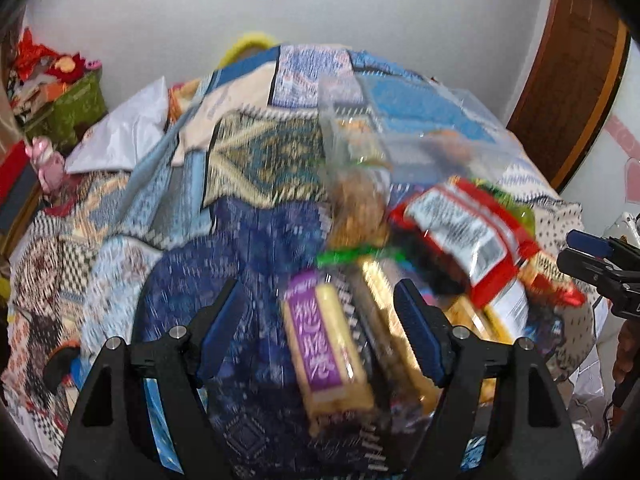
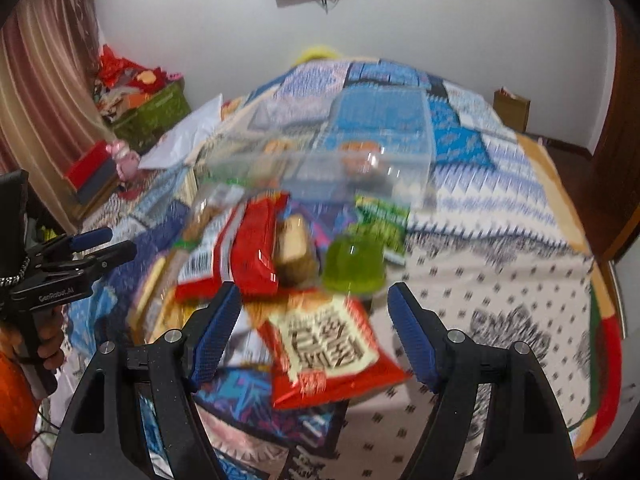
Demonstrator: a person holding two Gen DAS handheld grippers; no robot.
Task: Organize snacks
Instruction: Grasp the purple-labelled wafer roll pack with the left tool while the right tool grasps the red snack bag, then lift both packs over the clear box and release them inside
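Observation:
A pile of snacks lies on a patterned bedspread [image 1: 256, 240]. In the left wrist view my left gripper [image 1: 320, 312] is open above a purple-labelled biscuit pack [image 1: 324, 348] and a gold bar [image 1: 384, 304], with a red-and-white packet [image 1: 464, 236] to the right. In the right wrist view my right gripper [image 2: 314, 316] is open over a red packet with Chinese characters [image 2: 328, 344]. A green jelly cup [image 2: 354, 266], a long red packet [image 2: 256, 248] and a clear plastic box [image 2: 352, 152] lie beyond. Both views are blurred.
A green crate of clutter [image 2: 152, 112] and a curtain [image 2: 36, 100] stand at the left wall. A white plastic bag [image 1: 124, 132] lies on the bed's left. A brown paper bag [image 2: 512, 110] stands at the far right. A wooden door [image 1: 576, 80] is at the right.

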